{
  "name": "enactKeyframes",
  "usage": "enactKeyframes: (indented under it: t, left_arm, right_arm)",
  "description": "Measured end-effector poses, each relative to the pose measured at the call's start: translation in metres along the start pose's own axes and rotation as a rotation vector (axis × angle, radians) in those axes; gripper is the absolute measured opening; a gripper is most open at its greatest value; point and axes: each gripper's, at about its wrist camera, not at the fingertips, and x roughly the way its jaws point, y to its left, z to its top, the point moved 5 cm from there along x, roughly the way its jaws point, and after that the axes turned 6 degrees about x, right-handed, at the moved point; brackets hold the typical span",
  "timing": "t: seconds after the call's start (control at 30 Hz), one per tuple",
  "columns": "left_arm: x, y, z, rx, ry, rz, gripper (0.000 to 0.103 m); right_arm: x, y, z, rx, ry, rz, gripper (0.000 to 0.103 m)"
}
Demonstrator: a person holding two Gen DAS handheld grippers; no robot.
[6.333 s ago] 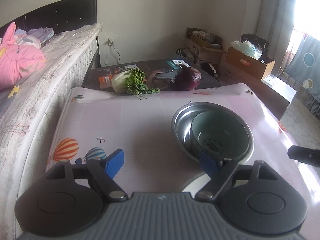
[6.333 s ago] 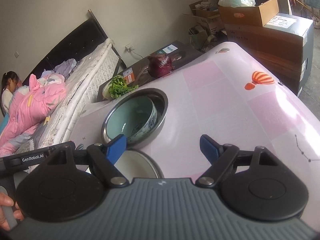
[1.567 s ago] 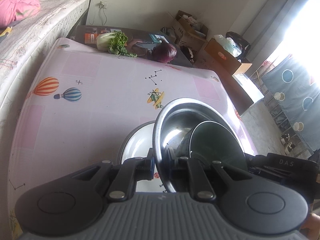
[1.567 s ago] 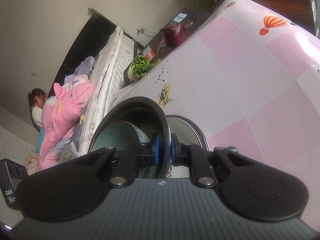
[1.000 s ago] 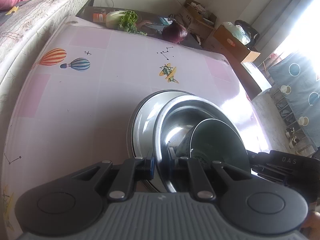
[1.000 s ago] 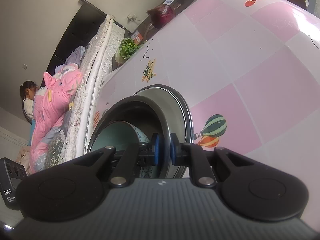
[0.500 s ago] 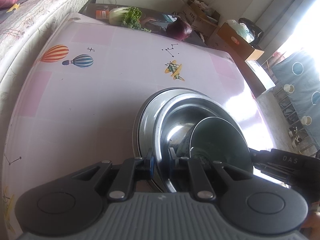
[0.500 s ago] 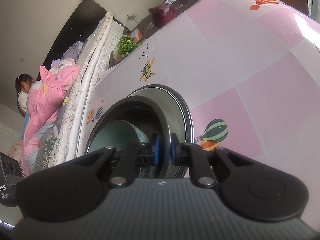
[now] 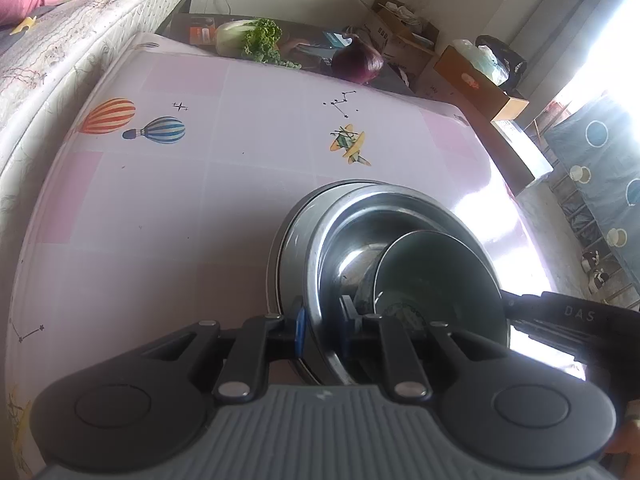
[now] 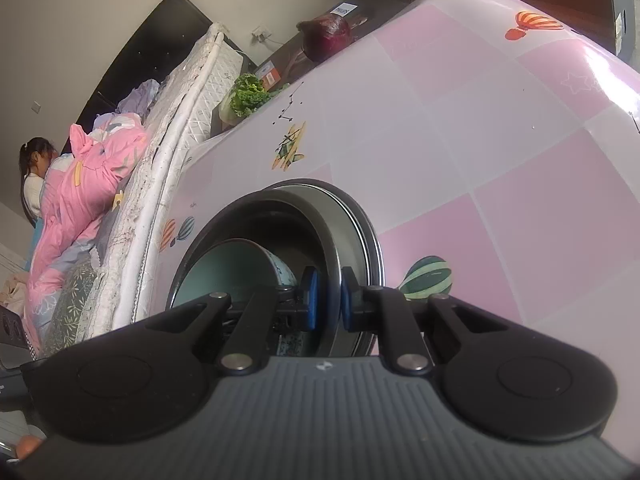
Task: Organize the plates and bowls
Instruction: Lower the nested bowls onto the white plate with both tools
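Note:
A steel bowl with a teal ceramic bowl inside it sits in a wider steel plate on the pink balloon-print table. My left gripper straddles the steel bowl's near rim; its jaws are opening, with the rim still between the pads. In the right wrist view my right gripper is shut on the opposite rim of the steel bowl. That view shows the teal bowl inside the steel one and the plate below.
A green cabbage and a red cabbage lie on a dark low table past the far edge. A mattress runs along the left side, cardboard boxes stand at the back right. A person sits on the bed.
Both grippers closed on the steel bowl's rim and carried it, with the teal bowl inside, onto the plate. Over the last half second the left pads have spread slightly.

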Motion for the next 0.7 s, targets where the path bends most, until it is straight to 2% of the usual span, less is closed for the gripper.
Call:
enactKeyframes:
  t: [0.27,0.43,0.7]
  left_arm:
    - [-0.0026,-0.0027,0.0004,0.025,-0.019,0.010,0.018]
    - [-0.0050,-0.0050,-0.0010,0.052,-0.034,0.026,0.022]
    - [-0.0094,-0.0064,-0.0013,0.087,-0.052,0.040,0.026]
  right_arm:
    - [0.0006,0.0055,0.0010,-0.052,-0.019,-0.030,0.013]
    - [-0.0012,0.0092,0.0016,-0.088,-0.037,-0.052,0.017]
    - [-0.0026,0.0083,0.0007,-0.099,-0.041,-0.063,0.018]
